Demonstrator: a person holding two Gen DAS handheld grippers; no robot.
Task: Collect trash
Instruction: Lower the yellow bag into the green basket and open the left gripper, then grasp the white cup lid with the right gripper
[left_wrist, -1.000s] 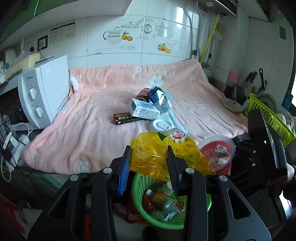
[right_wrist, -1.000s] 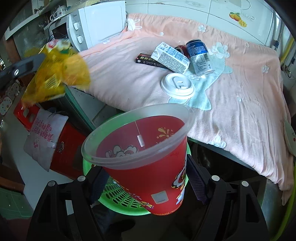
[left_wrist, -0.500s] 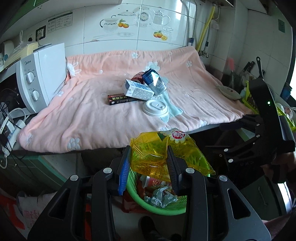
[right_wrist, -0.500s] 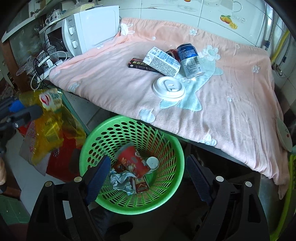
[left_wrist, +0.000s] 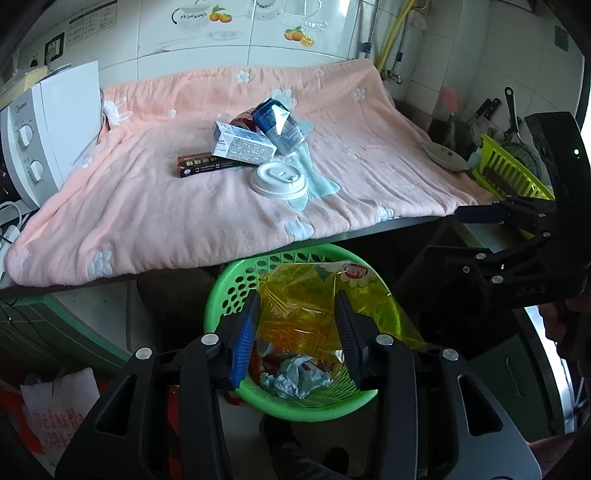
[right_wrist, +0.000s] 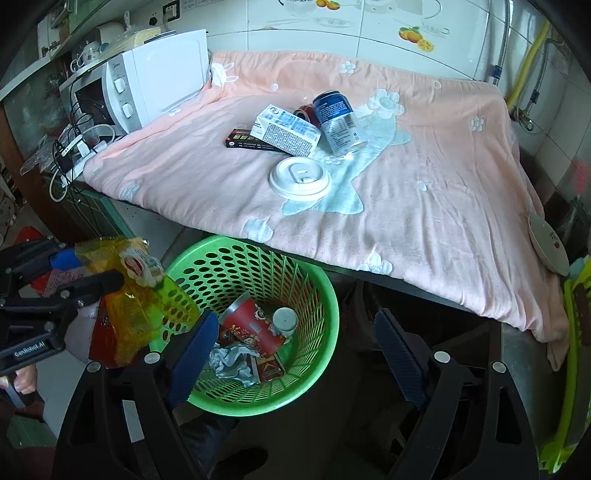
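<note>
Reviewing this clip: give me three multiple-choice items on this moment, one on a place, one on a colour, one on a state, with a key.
1. Where is the red cup?
A. on the pink blanket
B. inside the basket
C. in the right gripper

2. What colour is the basket?
A. green
B. blue
C. white

3. What is between the fingers of the right gripper?
A. the white lid
B. the yellow bag
C. nothing

Key: B, the cup lies among the trash in the basket; A, its perforated wall is green; C, its jaws stand wide apart, having just been opening, with nothing between them.
</note>
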